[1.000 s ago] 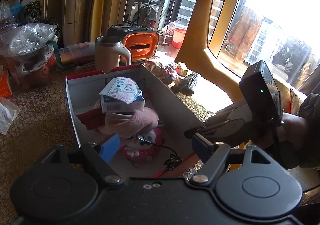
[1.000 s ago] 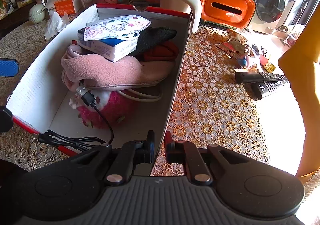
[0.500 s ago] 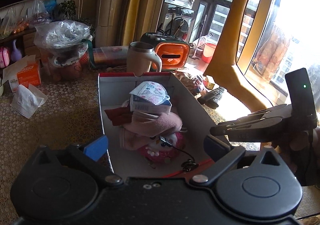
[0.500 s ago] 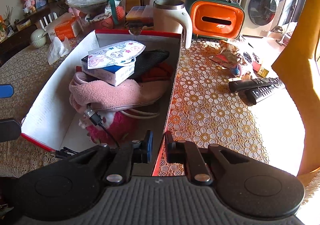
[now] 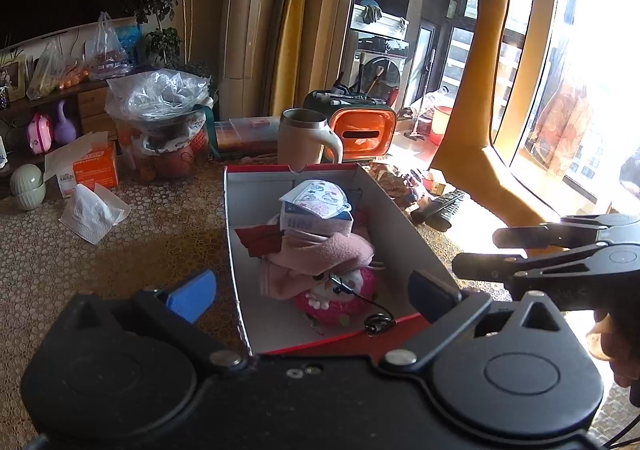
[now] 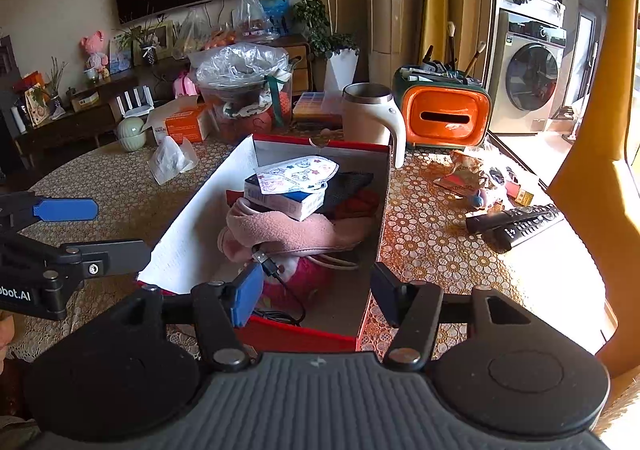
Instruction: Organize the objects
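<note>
A lace-covered table (image 6: 440, 250) is seen with a red-edged cardboard box (image 6: 382, 210) in the middle, long side toward the cameras. The box is judged light and fairly stiff but flexible at its thin walls; it is best taken by a wall rim or by both long sides, not by one corner. Inside, a pink fleece item (image 6: 288, 230) is piled on a pink plush toy (image 5: 336, 290), both soft and easily pinched anywhere. On the fleece a small white-and-blue carton (image 6: 288, 200) is rested, with a printed face mask (image 6: 296, 174) lying loose on top; the mask is judged very light and likely to slide off if the box is tipped. A black USB cable (image 6: 266, 262) is draped over the toy, limp, best held near the plug. Two remotes (image 6: 520, 224) and some wrappers (image 6: 468, 174) are left outside the box on the table, well apart from it; the remotes are rigid and smooth, to be gripped across the narrow body. The left gripper (image 5: 312, 286) is held fully spread with nothing between its pads. The right gripper (image 6: 314, 292) is opening, with the near right corner of the box seen between its fingers but not pressed.
</note>
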Action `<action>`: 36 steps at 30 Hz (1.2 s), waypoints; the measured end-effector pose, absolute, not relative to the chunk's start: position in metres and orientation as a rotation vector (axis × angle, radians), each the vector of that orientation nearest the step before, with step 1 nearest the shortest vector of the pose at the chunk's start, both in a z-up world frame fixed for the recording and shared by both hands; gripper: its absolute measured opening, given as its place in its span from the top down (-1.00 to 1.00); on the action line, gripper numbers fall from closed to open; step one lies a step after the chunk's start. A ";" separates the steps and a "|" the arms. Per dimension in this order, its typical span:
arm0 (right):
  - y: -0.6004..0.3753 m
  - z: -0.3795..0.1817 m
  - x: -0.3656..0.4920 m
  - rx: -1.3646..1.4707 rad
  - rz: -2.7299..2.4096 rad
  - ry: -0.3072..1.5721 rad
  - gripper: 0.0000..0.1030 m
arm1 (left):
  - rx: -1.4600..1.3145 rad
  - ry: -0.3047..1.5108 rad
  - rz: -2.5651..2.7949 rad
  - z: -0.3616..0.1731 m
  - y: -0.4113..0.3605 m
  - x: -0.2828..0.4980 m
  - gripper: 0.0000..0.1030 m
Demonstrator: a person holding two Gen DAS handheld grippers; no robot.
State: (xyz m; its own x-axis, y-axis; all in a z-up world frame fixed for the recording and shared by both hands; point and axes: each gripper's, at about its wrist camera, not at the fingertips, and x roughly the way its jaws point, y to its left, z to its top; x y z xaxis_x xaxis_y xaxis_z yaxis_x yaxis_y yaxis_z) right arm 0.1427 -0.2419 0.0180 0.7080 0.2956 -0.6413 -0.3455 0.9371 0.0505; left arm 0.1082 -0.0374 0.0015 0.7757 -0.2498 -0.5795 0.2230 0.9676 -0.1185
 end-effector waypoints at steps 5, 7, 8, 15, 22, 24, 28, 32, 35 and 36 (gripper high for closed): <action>-0.239 0.022 0.123 -0.074 0.371 0.652 -0.53 | -0.046 0.625 -0.229 0.003 -0.032 0.096 -0.98; -0.239 0.020 0.116 -0.070 0.370 0.649 -0.65 | -0.043 0.624 -0.218 0.004 -0.031 0.093 -0.98; -0.238 0.019 0.114 -0.068 0.373 0.650 -0.67 | -0.041 0.622 -0.208 0.004 -0.030 0.091 -0.98; -0.237 0.019 0.089 -0.025 0.344 0.593 -0.95 | -0.062 0.615 -0.180 0.003 -0.023 0.078 -0.98; -0.236 0.018 0.072 -0.004 0.341 0.581 -0.95 | -0.046 0.596 -0.138 0.004 -0.023 0.056 -0.98; -0.237 0.019 0.070 0.006 0.339 0.578 -0.95 | -0.051 0.591 -0.141 0.005 -0.022 0.052 -0.98; -0.236 0.021 0.067 0.007 0.332 0.574 -0.95 | -0.052 0.580 -0.149 0.008 -0.021 0.046 -0.98; -0.236 0.023 0.067 0.024 0.330 0.571 -0.95 | -0.053 0.582 -0.147 0.009 -0.021 0.044 -0.98; -0.235 0.022 0.067 0.023 0.336 0.578 -0.95 | -0.053 0.587 -0.152 0.009 -0.022 0.044 -0.97; -0.234 0.022 0.067 0.022 0.339 0.582 -0.95 | -0.054 0.588 -0.151 0.009 -0.022 0.044 -0.97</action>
